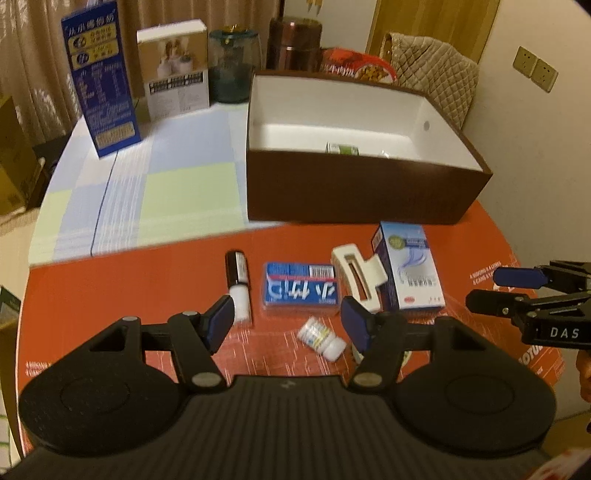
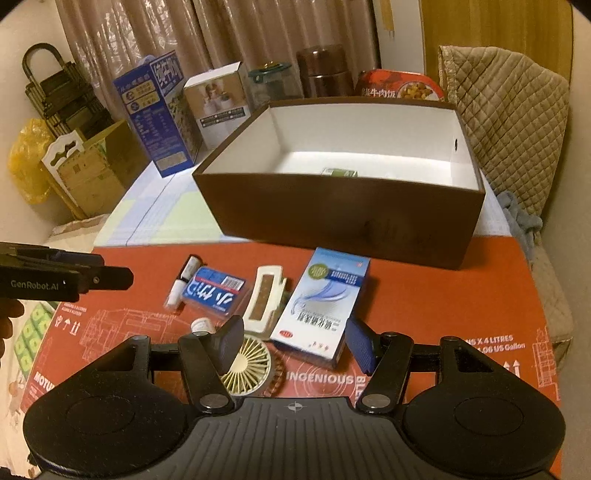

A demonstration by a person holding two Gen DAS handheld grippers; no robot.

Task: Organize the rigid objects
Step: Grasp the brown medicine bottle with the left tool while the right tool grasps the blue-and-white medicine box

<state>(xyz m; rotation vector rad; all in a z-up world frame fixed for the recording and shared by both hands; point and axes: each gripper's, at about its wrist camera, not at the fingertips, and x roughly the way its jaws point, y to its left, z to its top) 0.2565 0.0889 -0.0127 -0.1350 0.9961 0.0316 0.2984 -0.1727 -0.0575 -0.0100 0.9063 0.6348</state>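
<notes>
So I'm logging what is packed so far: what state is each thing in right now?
Brown box: open, no lid on it.
Green packet: already inside the box.
Blue-white carton: lying flat on the red mat.
Hair clip: on the mat, closed.
Floss pack: lying flat.
Small white bottle: on its side, capped.
Left gripper: jaws open, empty.
Right gripper: jaws open, empty.

Home room, curtains (image 2: 155, 33), quilted chair (image 2: 509, 122), cluttered table (image 2: 443, 295)
</notes>
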